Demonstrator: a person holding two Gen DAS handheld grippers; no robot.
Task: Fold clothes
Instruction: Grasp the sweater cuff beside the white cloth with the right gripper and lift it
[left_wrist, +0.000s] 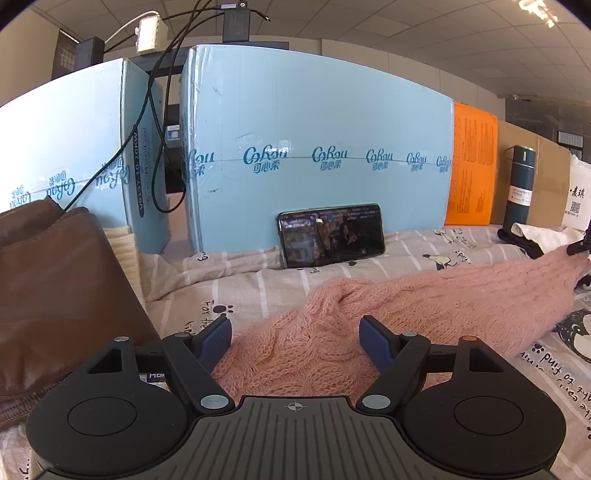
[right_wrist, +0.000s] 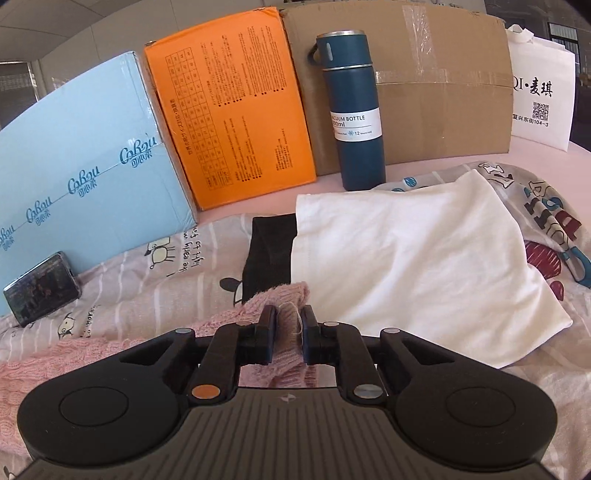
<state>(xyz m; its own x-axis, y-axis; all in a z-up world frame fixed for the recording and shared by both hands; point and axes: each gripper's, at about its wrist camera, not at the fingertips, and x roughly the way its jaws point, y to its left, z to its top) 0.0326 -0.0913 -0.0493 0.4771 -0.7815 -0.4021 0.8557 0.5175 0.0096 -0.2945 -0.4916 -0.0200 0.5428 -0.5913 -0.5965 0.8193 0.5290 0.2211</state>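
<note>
We see left gripper (left_wrist: 295, 338) wide over pink sweater (left_wrist: 424, 295), right gripper (right_wrist: 289, 332) pinching sweater, white shirt (right_wrist: 406, 251) centre right, bottle (right_wrist: 354, 110) top centre, phone (left_wrist: 330, 234) mid-frame

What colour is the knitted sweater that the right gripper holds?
Pale pink, a cable knit sweater; the left wrist view shows it best. The right gripper pinches its edge.

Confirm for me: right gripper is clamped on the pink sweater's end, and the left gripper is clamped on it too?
Not quite. The right gripper is clamped on the pink sweater, but the left wrist view shows the left gripper open, fingers spread around the knit.
</note>
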